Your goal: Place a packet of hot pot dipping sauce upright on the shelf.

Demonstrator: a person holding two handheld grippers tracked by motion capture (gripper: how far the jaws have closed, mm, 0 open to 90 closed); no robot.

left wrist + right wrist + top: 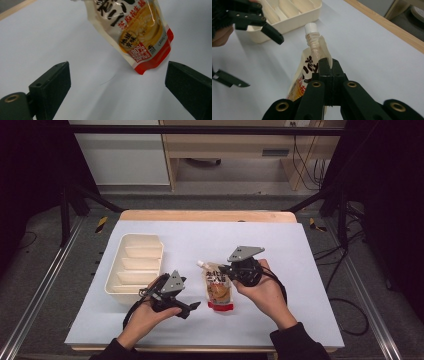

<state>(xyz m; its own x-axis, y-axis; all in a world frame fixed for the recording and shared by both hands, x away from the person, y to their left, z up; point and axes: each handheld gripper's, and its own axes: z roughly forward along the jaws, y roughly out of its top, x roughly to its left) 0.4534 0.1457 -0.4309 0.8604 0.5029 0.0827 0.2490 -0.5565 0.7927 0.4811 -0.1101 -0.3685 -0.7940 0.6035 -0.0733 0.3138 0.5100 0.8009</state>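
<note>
Counter (300,270): covered with a pale sheet, a wooden edge showing at the far side; everything named below lies on it.
Tray (113,270): cream plastic, divided into slanted compartments, sitting left of centre just beyond the left hand; its compartments look empty.
Pouch (218,290): a spouted stand-up pouch lying near the middle of the counter, between the two hands, its white screw cap (311,27) pointing away from the person and its red bottom edge toward them.
Right tool (325,65): its jaws are pressed together on the pouch's upper corner, just beside the neck under the cap.
Left tool (117,82): its jaws are spread wide with nothing between them, aimed at the pouch's red bottom edge from just short of it.
Handling: the pouch looks soft and floppy, probably moderately heavy with a thick filling, and its glossy film is likely slippery. The flat sealed edges and the stiffer neck seem the surest places to grip; the bulging middle would likely squash and slide.
Writing: large black East Asian characters run down the front, smaller red ones beside them, a round gold seal below. On the red panel "80%" and "20%" can be read; no brand name can be made out.
</note>
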